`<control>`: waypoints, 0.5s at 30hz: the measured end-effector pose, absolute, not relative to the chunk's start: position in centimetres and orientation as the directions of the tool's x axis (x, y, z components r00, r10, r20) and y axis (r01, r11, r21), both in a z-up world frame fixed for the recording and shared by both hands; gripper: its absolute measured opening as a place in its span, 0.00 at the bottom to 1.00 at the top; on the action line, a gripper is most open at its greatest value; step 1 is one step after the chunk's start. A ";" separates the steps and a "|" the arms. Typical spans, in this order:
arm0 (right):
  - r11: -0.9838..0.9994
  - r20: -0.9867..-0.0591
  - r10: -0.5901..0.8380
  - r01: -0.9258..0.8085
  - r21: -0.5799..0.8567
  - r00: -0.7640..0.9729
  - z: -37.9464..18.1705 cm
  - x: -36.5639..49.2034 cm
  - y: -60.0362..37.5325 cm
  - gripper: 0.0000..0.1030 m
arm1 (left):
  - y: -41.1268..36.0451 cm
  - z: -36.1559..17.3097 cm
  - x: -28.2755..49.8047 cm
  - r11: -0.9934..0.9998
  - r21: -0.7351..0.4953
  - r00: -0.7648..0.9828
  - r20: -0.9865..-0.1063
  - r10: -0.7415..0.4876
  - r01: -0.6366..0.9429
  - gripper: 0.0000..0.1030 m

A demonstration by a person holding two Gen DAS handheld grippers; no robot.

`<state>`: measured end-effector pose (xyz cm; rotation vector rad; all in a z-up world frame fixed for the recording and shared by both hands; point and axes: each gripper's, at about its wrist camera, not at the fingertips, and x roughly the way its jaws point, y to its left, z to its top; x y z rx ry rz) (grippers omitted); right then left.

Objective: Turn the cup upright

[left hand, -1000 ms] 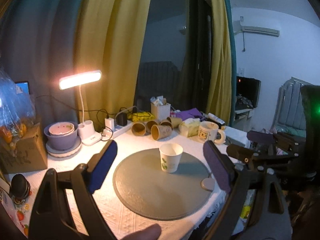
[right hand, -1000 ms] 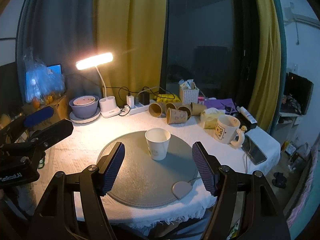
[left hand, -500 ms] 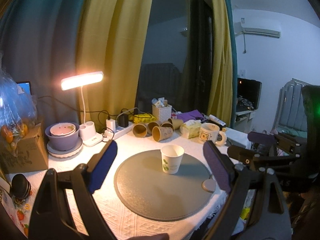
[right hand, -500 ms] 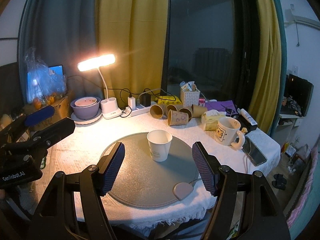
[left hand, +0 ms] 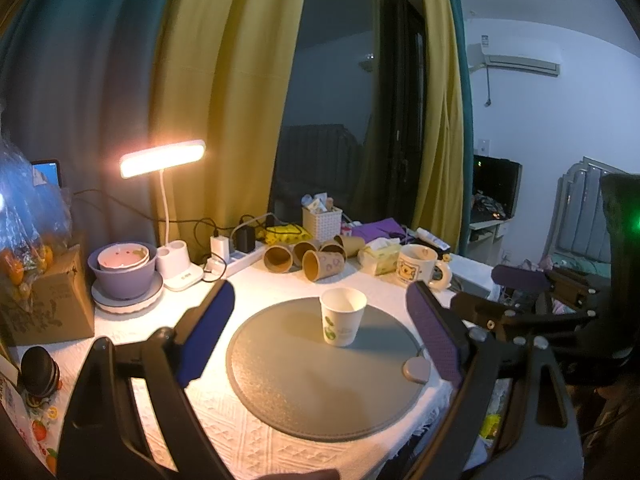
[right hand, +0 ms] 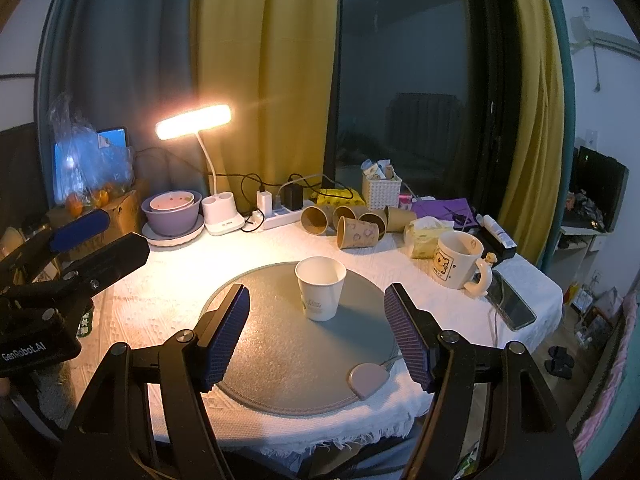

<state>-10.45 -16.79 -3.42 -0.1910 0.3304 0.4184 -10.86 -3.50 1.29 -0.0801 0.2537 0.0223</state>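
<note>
Right gripper [right hand: 318, 336] view alone shows phone [right hand: 512, 304].

Black tongs [right hand: 317, 336], blue pads (ribbed) [right hand: 226, 334]

the grey mat [right hand: 280, 360] lies bare around the upright cup [right hand: 320, 288] on all sides. behind it, toppled brown cups [right hand: 356, 232] and a mug [right hand: 458, 258] crowd the table's far edge.

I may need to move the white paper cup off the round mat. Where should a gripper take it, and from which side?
Grip the white paper cup across its tapered wall at mid-height, coming in level from the near side. It stands upright, mouth up, alone on the round mat, and the open right gripper already faces it.
</note>
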 end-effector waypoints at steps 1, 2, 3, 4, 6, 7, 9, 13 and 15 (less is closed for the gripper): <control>0.897 -0.351 0.365 -0.427 -0.114 0.862 -3.4 -10.4 -16.8 0.71 | -3.6 1.2 -10.9 0.997 -0.077 0.968 -0.252 0.011 -0.031 0.86; 0.897 -0.351 0.365 -0.426 -0.114 0.862 -3.4 -10.4 -16.8 0.71 | -3.6 1.2 -10.8 0.997 -0.077 0.968 -0.252 0.009 -0.029 0.86; 0.897 -0.351 0.365 -0.427 -0.114 0.862 -3.4 -10.4 -16.8 0.71 | -3.8 1.2 -10.9 0.997 -0.077 0.968 -0.252 0.007 -0.027 0.86; 0.897 -0.351 0.365 -0.426 -0.115 0.862 -3.4 -10.4 -16.8 0.71 | -3.7 1.2 -10.9 0.997 -0.077 0.968 -0.252 0.006 -0.027 0.86; 0.898 -0.352 0.364 -0.426 -0.114 0.862 -3.4 -10.4 -16.8 0.71 | -3.8 1.2 -10.9 0.997 -0.078 0.968 -0.253 0.007 -0.027 0.86; 0.897 -0.351 0.365 -0.426 -0.113 0.862 -3.3 -10.4 -16.8 0.71 | -3.8 1.2 -10.9 0.997 -0.078 0.968 -0.253 0.008 -0.029 0.86; 0.897 -0.352 0.365 -0.427 -0.114 0.862 -3.4 -10.4 -16.8 0.71 | -3.9 1.2 -11.0 0.996 -0.079 0.968 -0.252 0.009 -0.030 0.86; 0.898 -0.352 0.364 -0.425 -0.114 0.862 -3.4 -10.4 -16.7 0.71 | -3.7 1.2 -10.9 0.997 -0.078 0.967 -0.253 0.007 -0.028 0.86; 0.898 -0.352 0.364 -0.425 -0.113 0.862 -3.4 -10.5 -16.7 0.71 | -3.8 1.2 -11.0 0.996 -0.079 0.968 -0.253 0.007 -0.028 0.86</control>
